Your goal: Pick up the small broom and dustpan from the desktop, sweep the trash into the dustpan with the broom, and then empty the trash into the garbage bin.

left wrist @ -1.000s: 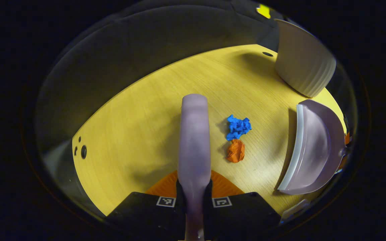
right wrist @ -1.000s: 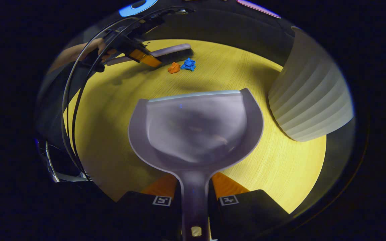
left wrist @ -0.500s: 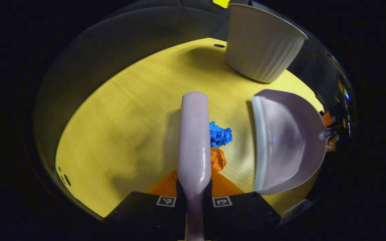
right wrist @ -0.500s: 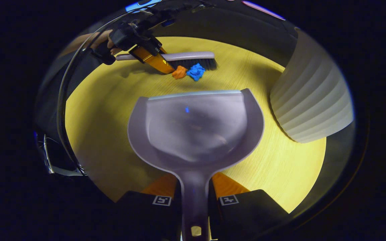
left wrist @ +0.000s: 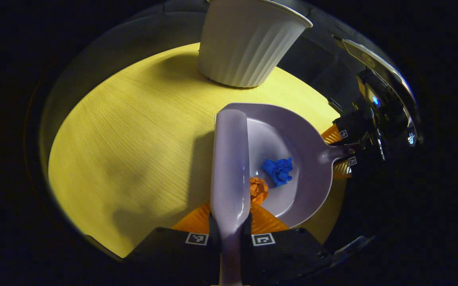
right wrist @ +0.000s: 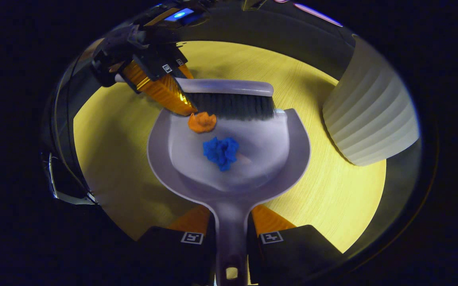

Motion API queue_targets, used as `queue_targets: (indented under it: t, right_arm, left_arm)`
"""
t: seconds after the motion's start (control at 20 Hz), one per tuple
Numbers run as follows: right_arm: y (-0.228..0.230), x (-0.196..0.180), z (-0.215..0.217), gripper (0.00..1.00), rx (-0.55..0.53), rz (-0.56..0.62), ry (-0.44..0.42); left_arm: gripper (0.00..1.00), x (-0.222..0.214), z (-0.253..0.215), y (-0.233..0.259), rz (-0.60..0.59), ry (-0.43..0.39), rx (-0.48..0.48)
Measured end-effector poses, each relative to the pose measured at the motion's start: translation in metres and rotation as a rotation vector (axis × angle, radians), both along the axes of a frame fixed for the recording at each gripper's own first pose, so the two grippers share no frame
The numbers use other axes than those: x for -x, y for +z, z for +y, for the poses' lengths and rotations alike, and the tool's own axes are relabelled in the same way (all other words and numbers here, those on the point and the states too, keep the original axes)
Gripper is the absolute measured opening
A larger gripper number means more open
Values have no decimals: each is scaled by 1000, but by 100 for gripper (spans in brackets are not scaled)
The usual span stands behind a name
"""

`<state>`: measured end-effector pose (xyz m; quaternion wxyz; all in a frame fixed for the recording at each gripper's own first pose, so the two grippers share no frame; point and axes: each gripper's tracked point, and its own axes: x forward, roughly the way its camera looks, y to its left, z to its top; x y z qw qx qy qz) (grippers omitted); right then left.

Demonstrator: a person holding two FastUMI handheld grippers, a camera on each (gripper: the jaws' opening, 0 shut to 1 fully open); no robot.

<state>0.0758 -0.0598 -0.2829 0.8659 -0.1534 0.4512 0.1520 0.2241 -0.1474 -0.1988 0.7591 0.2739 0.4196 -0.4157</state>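
Observation:
My left gripper [left wrist: 229, 230] is shut on the handle of the small lilac broom [left wrist: 231, 159]. In the right gripper view the broom [right wrist: 229, 95] stands with its dark bristles at the front lip of the lilac dustpan [right wrist: 253, 159]. My right gripper [right wrist: 231, 234] is shut on the dustpan's handle. A blue paper wad [right wrist: 221, 152] lies inside the pan, and an orange wad [right wrist: 202, 122] sits just inside the lip against the bristles. In the left gripper view the dustpan [left wrist: 312, 159] holds the blue wad [left wrist: 278, 171] and orange wad [left wrist: 258, 190] beside the broom's back.
A white ribbed garbage bin [left wrist: 249, 43] stands on the yellow wooden desktop [left wrist: 133, 131] beyond the dustpan; in the right gripper view the bin [right wrist: 372, 115] is close on the right. The desktop [right wrist: 109, 147] ends at a dark wall behind.
The broom has swept toward the dustpan, pushing both wads from the desktop over the lip into the pan. The left gripper turned so the bin moved toward the centre of its view.

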Motion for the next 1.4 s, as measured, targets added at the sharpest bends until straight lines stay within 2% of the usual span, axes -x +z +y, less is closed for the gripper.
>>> queue_targets:
  t: [0.4,0.5,0.65,0.9,1.05,1.15,1.25,1.4]
  right_arm:
    - [-3,1,-10,37,-11,-16,-24]
    - [-4,-1,-10,37,-7,-29,-27]
    - [2,1,-8,37,-9,-37,-33]
    - [12,-1,-12,37,7,-79,-9]
    - [25,-2,-11,37,-6,-98,-10]
    - [37,-3,-9,37,-29,-124,-20]
    - [46,-2,-7,37,-64,-122,-48]
    - [59,0,-3,37,-110,-127,-98]
  left_arm:
    - [25,23,18,26,-58,322,229]
    - [25,32,32,39,-78,396,304]
    - [24,55,64,41,-125,484,351]
    - [25,89,122,1,-221,604,396]
    - [25,112,151,-48,-245,670,430]
    - [25,133,172,-73,-253,700,451]
    - [25,159,184,-78,-275,721,464]
    - [25,181,194,-102,-236,781,491]
